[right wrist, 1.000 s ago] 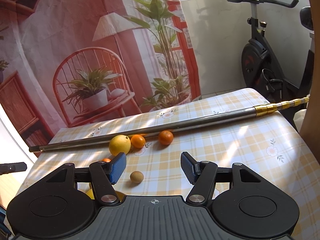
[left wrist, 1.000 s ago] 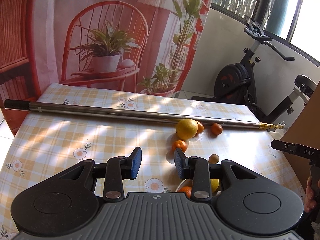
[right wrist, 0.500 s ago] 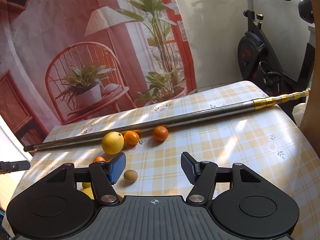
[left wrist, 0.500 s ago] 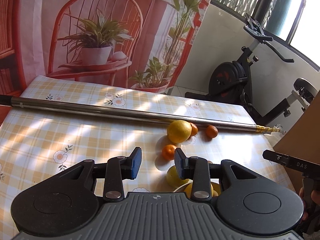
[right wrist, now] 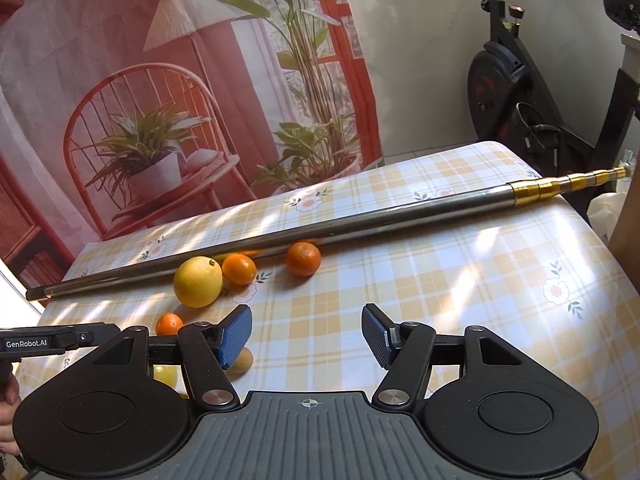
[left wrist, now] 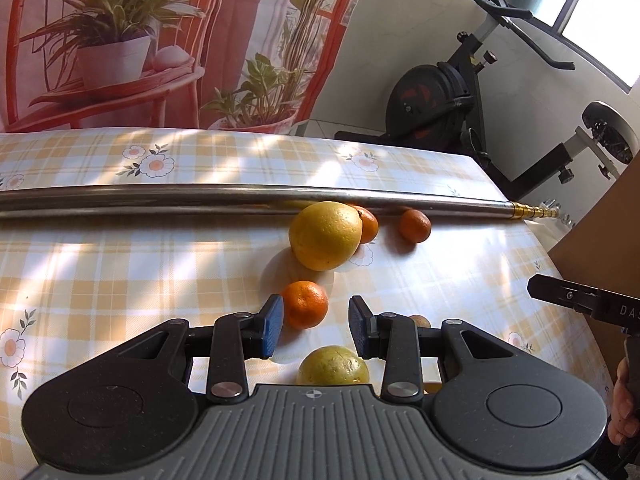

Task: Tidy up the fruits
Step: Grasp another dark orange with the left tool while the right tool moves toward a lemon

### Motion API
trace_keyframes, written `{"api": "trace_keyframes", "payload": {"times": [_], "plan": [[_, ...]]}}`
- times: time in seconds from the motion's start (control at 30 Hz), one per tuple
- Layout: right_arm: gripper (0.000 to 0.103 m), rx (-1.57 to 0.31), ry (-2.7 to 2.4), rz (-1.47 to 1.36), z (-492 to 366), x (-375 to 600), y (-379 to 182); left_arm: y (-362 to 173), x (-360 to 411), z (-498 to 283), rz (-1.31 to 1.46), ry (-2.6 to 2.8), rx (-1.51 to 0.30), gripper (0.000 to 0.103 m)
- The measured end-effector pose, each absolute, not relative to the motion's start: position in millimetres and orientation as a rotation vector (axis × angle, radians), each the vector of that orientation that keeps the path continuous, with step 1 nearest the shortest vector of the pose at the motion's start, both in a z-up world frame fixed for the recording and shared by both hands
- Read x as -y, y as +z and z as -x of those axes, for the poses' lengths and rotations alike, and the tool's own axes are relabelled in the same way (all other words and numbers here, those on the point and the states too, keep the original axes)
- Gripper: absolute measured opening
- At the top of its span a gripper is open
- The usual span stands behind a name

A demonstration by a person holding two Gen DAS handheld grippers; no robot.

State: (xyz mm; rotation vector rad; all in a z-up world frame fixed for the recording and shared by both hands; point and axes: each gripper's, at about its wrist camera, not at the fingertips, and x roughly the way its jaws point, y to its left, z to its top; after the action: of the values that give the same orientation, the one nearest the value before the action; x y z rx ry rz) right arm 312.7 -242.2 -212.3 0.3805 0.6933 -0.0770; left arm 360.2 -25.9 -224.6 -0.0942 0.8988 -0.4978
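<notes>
Fruit lies on a checked tablecloth (left wrist: 120,264). In the left wrist view a big yellow citrus (left wrist: 325,236) lies by two small oranges (left wrist: 369,224) (left wrist: 416,225) against a steel pole (left wrist: 200,198). My left gripper (left wrist: 316,326) is open, its left pad right next to a small orange (left wrist: 305,304); a yellow-green fruit (left wrist: 333,366) lies under it. My right gripper (right wrist: 307,334) is open and empty, with a small brown fruit (right wrist: 242,360) by its left finger. The right wrist view also shows the yellow citrus (right wrist: 198,282) and oranges (right wrist: 239,269) (right wrist: 303,259) (right wrist: 169,324).
The steel pole (right wrist: 320,232) lies across the table behind the fruit. An exercise bike (left wrist: 460,92) stands beyond the far right corner. A printed curtain (right wrist: 160,80) hangs behind the table. A brown board (left wrist: 600,232) stands at the right edge.
My left gripper has moved forward and down towards the fruit; the small orange now sits at its left pad. My right gripper has crept a little closer to the table.
</notes>
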Motion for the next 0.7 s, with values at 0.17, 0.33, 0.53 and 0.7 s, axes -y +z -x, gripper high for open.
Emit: {"api": "trace_keyframes", "payload": {"times": [0.17, 0.33, 0.53, 0.7], "plan": [[0.058, -0.718, -0.085, -0.406, -322, 246, -224, -239, 28, -376, 0.102, -0.487, -0.937, 0.037], [0.058, -0.738, -0.082, -0.405, -328, 248, -231, -244, 39, -380, 0.039, -0.485, -0.937, 0.038], [0.058, -0.746, -0.084, -0.410, -330, 250, -235, -249, 46, -385, 0.033, -0.505, -0.958, 0.039], [0.058, -0.751, -0.081, -0.417, -330, 254, -237, -250, 49, -385, 0.033, -0.505, -0.969, 0.035]]}}
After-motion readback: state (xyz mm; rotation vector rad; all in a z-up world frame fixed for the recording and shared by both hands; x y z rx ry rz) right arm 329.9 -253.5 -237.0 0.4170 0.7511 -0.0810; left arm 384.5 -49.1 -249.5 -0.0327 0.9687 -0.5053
